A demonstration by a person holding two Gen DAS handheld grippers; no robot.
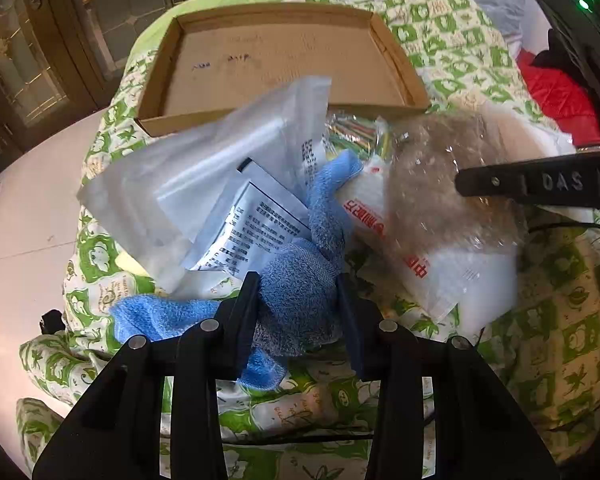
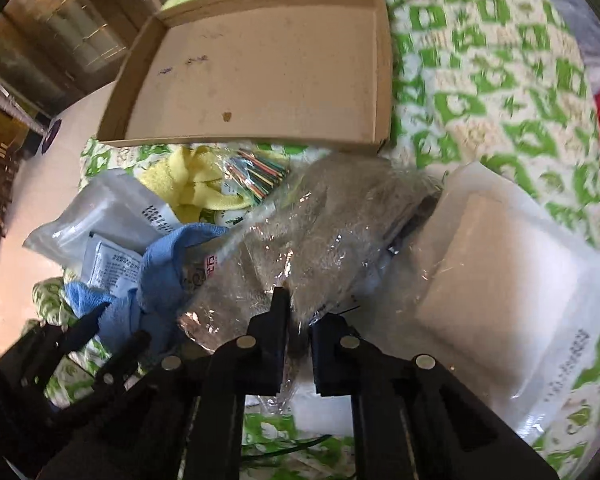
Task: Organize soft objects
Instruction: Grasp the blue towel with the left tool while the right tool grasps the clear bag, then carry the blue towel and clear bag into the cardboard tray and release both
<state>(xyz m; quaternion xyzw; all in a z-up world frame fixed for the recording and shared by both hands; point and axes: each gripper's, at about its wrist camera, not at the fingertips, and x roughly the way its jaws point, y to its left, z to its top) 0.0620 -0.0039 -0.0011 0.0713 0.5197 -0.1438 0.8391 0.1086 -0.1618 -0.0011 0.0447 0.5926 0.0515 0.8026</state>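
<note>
While left hand-held gripper [image 1: 298, 280] clamps blue towel [image 1: 300, 296], right hand-held gripper [image 2: 298, 308] pinches clear bag [image 2: 320, 216].

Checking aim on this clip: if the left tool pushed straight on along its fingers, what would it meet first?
The left tool is already clamped on the blue towel, so that comes first. Past it lie the printed white sachets; depth there is unclear.

The raised letters "DAS" stand on the black finger of the right gripper [image 1: 540, 184], out at three o'clock. Red characters on the white packet [image 1: 380, 216] and black print on the leaflet [image 1: 252, 232] are too small to read.
</note>
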